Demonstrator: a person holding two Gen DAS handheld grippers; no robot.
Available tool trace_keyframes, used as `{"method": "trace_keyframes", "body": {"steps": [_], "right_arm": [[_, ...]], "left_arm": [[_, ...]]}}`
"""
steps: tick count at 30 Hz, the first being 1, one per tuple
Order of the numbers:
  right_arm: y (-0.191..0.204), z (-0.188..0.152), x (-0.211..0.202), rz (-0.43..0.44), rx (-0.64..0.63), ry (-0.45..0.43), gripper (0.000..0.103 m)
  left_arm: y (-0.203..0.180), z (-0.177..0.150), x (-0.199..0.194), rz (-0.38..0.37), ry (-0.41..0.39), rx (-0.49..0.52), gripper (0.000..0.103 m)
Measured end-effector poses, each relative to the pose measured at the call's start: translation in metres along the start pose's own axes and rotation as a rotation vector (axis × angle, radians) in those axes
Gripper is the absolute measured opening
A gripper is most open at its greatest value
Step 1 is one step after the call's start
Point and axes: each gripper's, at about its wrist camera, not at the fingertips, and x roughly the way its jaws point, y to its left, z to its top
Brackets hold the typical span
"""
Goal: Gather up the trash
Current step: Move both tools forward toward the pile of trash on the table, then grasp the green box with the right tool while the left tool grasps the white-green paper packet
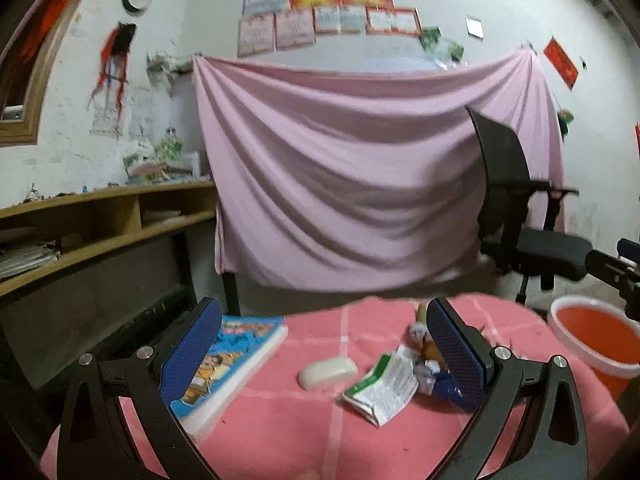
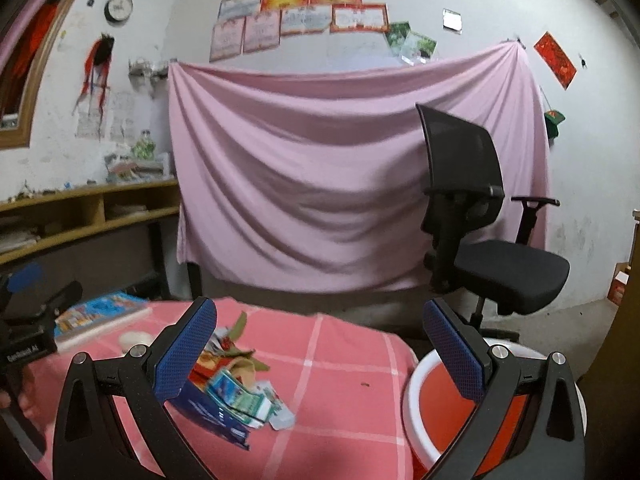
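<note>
Trash, a crumpled heap of green-white and blue paper wrappers, lies on the pink checked table at 5 o'clock of the left tongs, nearer these. Both left and right tongs are spread wide, empty. An orange white-rimmed bucket is set at 3 o'clock.

Bucket partly behind gripper

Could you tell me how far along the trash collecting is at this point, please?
Nothing looks collected yet: what shows of the orange bin is bare. Both the left gripper and right gripper are open and hold nothing. The wrappers are piled on the pink tablecloth, beside a book and soap bar.
</note>
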Motion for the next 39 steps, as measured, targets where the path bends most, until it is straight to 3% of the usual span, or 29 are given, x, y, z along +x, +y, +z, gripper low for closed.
{"method": "trace_keyframes", "body": {"steps": [4, 10, 18, 23, 27, 33, 36, 39], "right_arm": [[0.002, -0.011, 0.022, 0.029, 0.003, 0.105, 0.103], [0.003, -0.031, 0.046, 0.076, 0.038, 0.275, 0.103], [0.012, -0.039, 0.060, 0.152, 0.058, 0.399, 0.103], [0.030, -0.044, 0.069, 0.190, -0.020, 0.456, 0.086], [0.031, -0.046, 0.074, 0.224, -0.011, 0.478, 0.084], [0.025, -0.047, 0.085, 0.284, 0.055, 0.505, 0.073], [0.023, -0.047, 0.090, 0.302, 0.084, 0.513, 0.066], [0.026, -0.048, 0.094, 0.317, 0.088, 0.525, 0.056]], "left_arm": [[-0.010, -0.007, 0.014, 0.023, 0.066, 0.047, 0.100], [-0.010, -0.023, 0.042, 0.007, 0.215, 0.032, 0.100], [-0.017, -0.039, 0.072, -0.032, 0.384, 0.053, 0.100], [-0.014, -0.046, 0.081, -0.063, 0.447, 0.047, 0.100], [-0.012, -0.053, 0.092, -0.111, 0.526, 0.031, 0.100], [-0.015, -0.058, 0.101, -0.161, 0.592, 0.049, 0.099], [-0.018, -0.058, 0.104, -0.168, 0.604, 0.068, 0.094], [-0.023, -0.060, 0.108, -0.182, 0.627, 0.090, 0.084]]}}
